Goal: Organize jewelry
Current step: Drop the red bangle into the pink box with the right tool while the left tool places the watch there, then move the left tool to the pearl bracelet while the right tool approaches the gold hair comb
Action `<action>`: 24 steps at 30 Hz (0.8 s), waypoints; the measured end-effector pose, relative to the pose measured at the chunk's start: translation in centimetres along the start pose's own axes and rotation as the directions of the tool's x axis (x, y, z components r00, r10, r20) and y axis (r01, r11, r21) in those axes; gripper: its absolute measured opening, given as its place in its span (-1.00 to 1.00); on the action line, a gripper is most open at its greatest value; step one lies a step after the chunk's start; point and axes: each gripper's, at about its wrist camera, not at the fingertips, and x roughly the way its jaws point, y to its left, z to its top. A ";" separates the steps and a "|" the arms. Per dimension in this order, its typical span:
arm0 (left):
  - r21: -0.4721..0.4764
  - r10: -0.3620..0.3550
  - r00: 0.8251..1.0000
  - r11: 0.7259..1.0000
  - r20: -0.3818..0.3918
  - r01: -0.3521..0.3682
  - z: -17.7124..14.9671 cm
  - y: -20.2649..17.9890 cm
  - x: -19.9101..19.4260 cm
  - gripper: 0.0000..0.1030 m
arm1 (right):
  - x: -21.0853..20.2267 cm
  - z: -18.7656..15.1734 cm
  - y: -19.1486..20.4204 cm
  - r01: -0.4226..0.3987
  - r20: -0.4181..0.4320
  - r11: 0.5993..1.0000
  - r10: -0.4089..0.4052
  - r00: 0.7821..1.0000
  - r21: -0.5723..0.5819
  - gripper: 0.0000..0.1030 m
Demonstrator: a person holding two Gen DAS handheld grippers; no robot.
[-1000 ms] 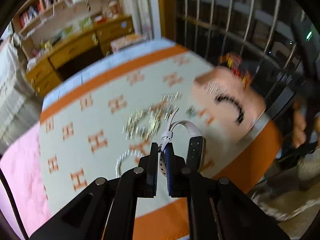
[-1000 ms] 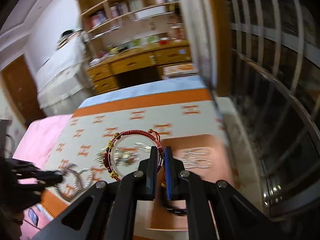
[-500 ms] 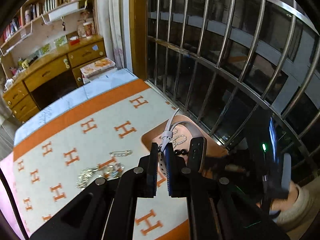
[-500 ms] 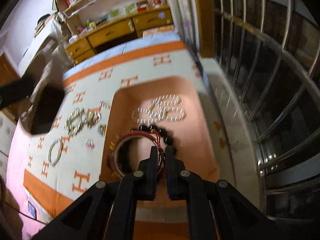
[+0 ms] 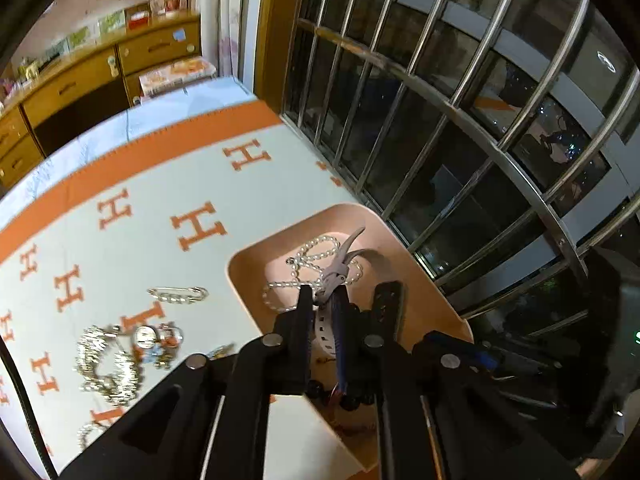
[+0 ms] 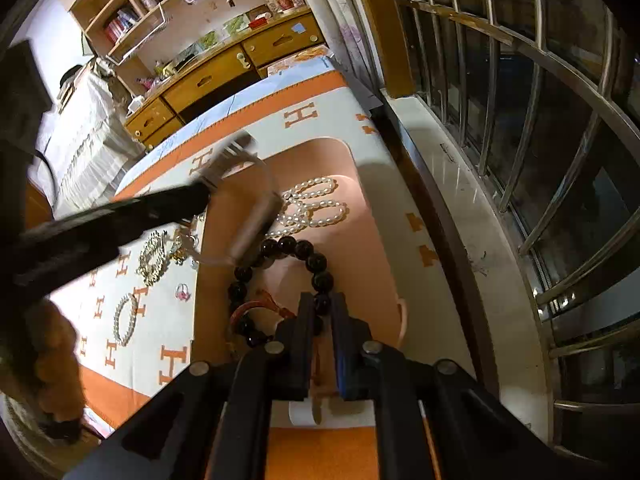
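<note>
The watch (image 5: 332, 280) is held by its strap in the narrow left gripper (image 5: 322, 300) over the tray (image 5: 248, 276). A drop could tangle it in the pearls (image 5: 316, 256). The right gripper (image 6: 320, 308) is parted slightly, and the red bracelet (image 6: 256, 306) lies in the tray.

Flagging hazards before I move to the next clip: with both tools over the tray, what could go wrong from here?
1. The left tool holds the smart band right above the pearl necklace; its dangling strap could snag the pearls.
2. Both tools crowd the tray; the right tool sits at the black bead bracelet and red cord bracelet, so they might collide or tangle the pieces.
</note>
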 end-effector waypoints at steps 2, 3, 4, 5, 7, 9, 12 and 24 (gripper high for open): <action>-0.014 -0.009 1.000 1.000 -0.001 0.009 -0.1 0.2 0.4 -0.70 | -0.2 0.0 0.0 -0.010 0.005 1.000 0.010 1.000 0.006 -0.83; -0.017 -0.018 1.000 1.000 0.002 0.018 -0.2 0.3 0.4 -0.67 | -0.2 0.0 0.1 -0.011 0.006 1.000 0.011 1.000 0.006 -0.83; -0.017 -0.017 1.000 1.000 0.005 0.017 -0.2 0.3 0.2 -0.60 | -0.3 0.0 0.2 -0.012 0.007 1.000 0.012 1.000 0.006 -0.83; -0.016 -0.015 1.000 1.000 0.014 0.015 -0.2 0.4 -0.1 -0.47 | -0.3 0.0 0.2 -0.013 0.009 1.000 0.013 1.000 0.006 -0.83; -0.017 -0.006 0.999 1.000 0.045 0.006 -0.5 0.6 -1.0 -0.19 | -0.3 0.0 0.4 -0.019 0.012 1.000 0.019 1.000 0.006 -0.83; -0.028 0.010 0.996 1.000 0.087 -0.008 -0.7 1.0 -2.1 0.04 | -0.4 0.0 0.5 -0.026 0.016 1.000 0.026 1.000 0.005 -0.83; -0.045 0.029 0.992 0.999 0.122 -0.024 -1.1 1.9 -3.7 0.06 | -0.6 0.0 1.2 -0.039 0.021 0.999 0.039 0.999 -0.003 -0.83; -0.193 0.177 0.976 0.969 0.124 -0.151 -4.5 8.0 -11.1 0.32 | -1.6 -0.1 5.7 -0.102 0.039 0.989 0.107 0.994 -0.103 -0.83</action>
